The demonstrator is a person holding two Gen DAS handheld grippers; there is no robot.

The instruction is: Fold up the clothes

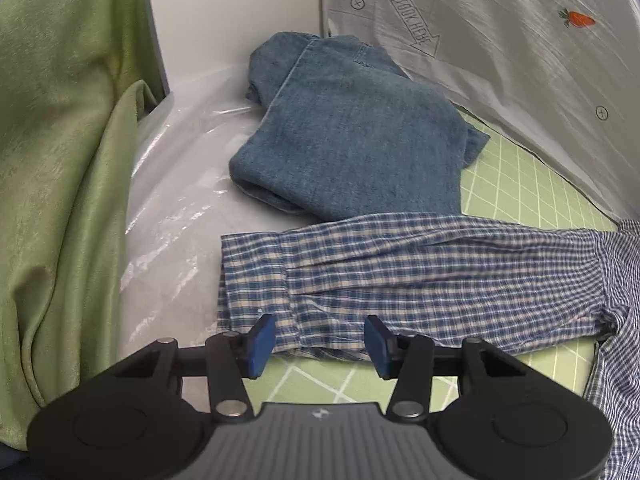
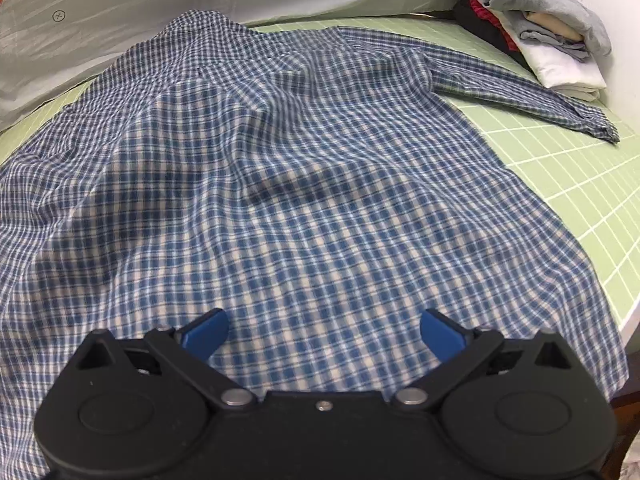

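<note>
A blue-and-white checked shirt lies spread out on a green gridded mat, collar at the far side and one sleeve stretched out to the right. In the left wrist view its other sleeve lies flat across the mat, cuff at the left. My left gripper hangs open just above the near edge of that sleeve, with no cloth between its blue pads. My right gripper is open wide over the shirt's lower body, holding nothing.
Folded denim jeans lie beyond the sleeve on clear plastic sheeting. A green curtain hangs at the left. A grey sheet with a carrot print rises behind. A stack of folded clothes sits at the mat's far right corner.
</note>
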